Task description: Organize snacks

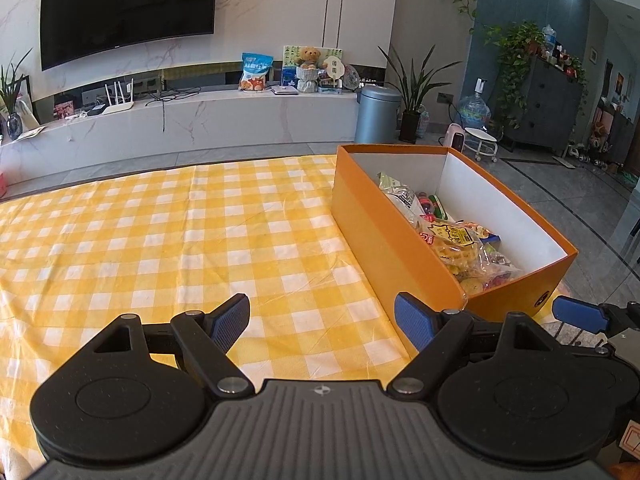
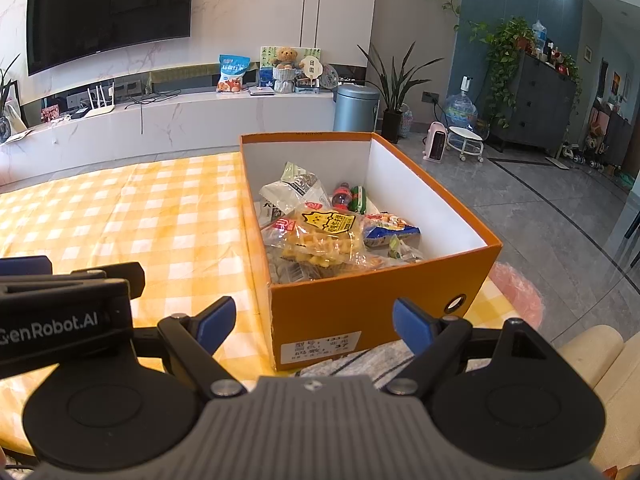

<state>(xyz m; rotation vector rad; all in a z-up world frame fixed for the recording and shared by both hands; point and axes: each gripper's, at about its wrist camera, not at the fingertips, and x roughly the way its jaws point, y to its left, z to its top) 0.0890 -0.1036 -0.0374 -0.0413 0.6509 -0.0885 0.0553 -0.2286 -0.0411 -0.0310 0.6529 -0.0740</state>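
An orange cardboard box with a white inside stands on the yellow checked tablecloth. It holds several snack packs, with a yellow waffle bag on top. In the right wrist view the box is straight ahead and the waffle bag lies in its middle. My left gripper is open and empty, low over the cloth beside the box's near left corner. My right gripper is open and empty, just in front of the box's near end wall.
The box sits at the table's right edge, with grey floor beyond. A pink bag lies past the box's near right corner. A cream cushion is at the lower right. A TV wall and low shelf stand far behind.
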